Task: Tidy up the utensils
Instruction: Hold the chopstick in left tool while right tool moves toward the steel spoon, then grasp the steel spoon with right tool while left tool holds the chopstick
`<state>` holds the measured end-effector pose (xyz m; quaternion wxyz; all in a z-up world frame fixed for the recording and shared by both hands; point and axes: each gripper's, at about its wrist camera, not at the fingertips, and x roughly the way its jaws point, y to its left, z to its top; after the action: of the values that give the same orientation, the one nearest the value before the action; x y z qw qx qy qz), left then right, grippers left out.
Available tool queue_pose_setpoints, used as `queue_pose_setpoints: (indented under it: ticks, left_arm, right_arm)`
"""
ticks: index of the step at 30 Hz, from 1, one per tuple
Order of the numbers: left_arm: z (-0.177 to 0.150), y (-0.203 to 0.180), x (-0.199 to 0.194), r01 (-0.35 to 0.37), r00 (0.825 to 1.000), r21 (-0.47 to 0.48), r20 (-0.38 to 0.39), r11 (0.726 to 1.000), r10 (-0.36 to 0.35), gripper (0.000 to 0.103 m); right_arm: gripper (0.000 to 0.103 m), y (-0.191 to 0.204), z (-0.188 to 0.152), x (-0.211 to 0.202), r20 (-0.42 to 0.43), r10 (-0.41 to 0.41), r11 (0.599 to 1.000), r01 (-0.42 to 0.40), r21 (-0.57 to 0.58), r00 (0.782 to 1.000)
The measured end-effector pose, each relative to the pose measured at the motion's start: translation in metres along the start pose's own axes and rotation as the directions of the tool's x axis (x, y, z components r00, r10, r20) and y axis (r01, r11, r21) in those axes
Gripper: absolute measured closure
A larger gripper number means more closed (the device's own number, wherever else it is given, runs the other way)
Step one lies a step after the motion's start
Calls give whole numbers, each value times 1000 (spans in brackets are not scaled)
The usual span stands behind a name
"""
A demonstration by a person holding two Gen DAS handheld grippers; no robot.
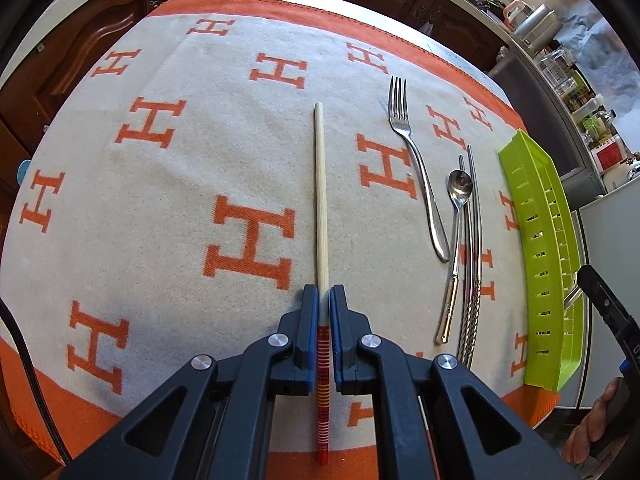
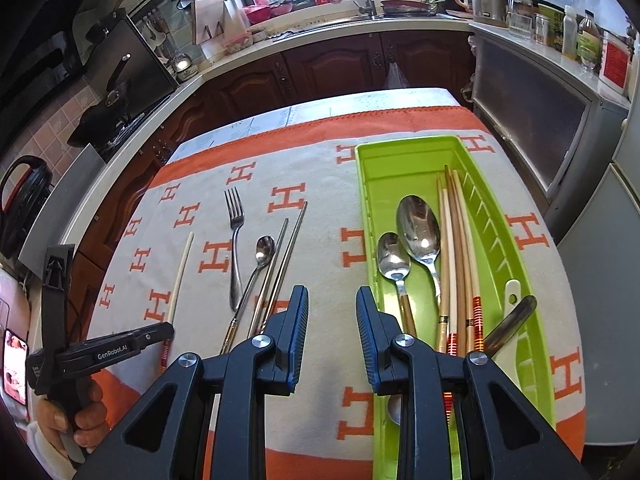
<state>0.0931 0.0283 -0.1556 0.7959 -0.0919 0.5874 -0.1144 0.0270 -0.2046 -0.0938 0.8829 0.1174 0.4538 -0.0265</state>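
Left gripper (image 1: 325,300) clamped on wooden chopstick (image 1: 321,200) lying on cloth (image 1: 160,208); right gripper (image 2: 332,308) parted, empty, above the cloth beside tray (image 2: 366,184). Step judged: pickup; next, lift and carry past fork (image 1: 416,168), into the tray.

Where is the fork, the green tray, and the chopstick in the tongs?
fork (image 1: 416,160), left wrist view, on its neck.
green tray (image 2: 364,184), right wrist view, on its left wall.
chopstick (image 1: 321,200), left wrist view, mid-shaft, ahead of the left tongs (image 1: 324,300).
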Motion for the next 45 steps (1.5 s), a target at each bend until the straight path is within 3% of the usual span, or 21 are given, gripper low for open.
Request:
queue_pose_setpoints:
  ticks: [3, 5, 7, 8, 9, 10, 11, 12, 15, 19, 23, 31, 38, 45]
  left_arm:
    - [4, -9, 1, -19, 1000, 18, -2, 1000, 19, 90]
    - [5, -16, 2, -21, 1000, 42, -6, 999, 21, 72]
    - [6, -25, 4, -24, 1000, 66, -9, 998, 24, 61]
    - [5, -31, 5, -55, 998, 89, -4, 995, 55, 61]
    - [4, -37, 6, -89, 996, 114, 6, 989, 89, 61]
    - [3, -40, 7, -119, 993, 131, 16, 984, 118, 72]
    - [1, -44, 7, -166, 986, 152, 39, 974, 162, 93]
    - [1, -43, 7, -176, 984, 157, 48, 972, 170, 97]
    - [2, -30, 3, -121, 992, 100, 43, 988, 117, 99]
    - [1, -13, -6, -99, 994, 46, 59, 994, 96, 100]
    - [-1, 4, -19, -16, 998, -5, 64, 1000, 16, 100]
    - [0, 15, -40, 68, 993, -22, 103, 997, -65, 100]
    - [-1, 27, -37, 112, 989, -34, 97, 993, -108, 100]
    - [-1, 35, -36, 135, 986, -35, 99, 990, -131, 100]
  right_arm:
    - [78, 3, -1, 3, -10, 6, 1000, -6, -13, 1000]
    - [78, 8, -3, 3, -14, 11, 1000, -11, -24, 1000]
    - [78, 11, -3, 6, -19, 16, 999, -16, -34, 1000]
    - [78, 13, -4, 7, -23, 20, 999, -21, -39, 1000]
    - [78, 15, -4, 8, -28, 23, 999, -25, -43, 999]
    - [78, 18, -4, 10, -34, 28, 998, -30, -49, 999]
    - [78, 21, -5, 11, -40, 34, 998, -36, -56, 999]
    - [78, 25, -6, 13, -46, 41, 997, -44, -65, 998]
    - [78, 34, -9, 20, -73, 65, 994, -71, -84, 995]
    - [78, 41, -9, 34, -129, 105, 991, -114, -72, 986]
    - [78, 42, -6, 52, -172, 140, 988, -148, -36, 975]
    - [83, 51, 10, 97, -225, 228, 974, -222, 52, 947]
    - [85, 56, 23, 137, -267, 230, 970, -198, 142, 936]
    - [89, 66, 34, 156, -261, 140, 986, -109, 128, 955]
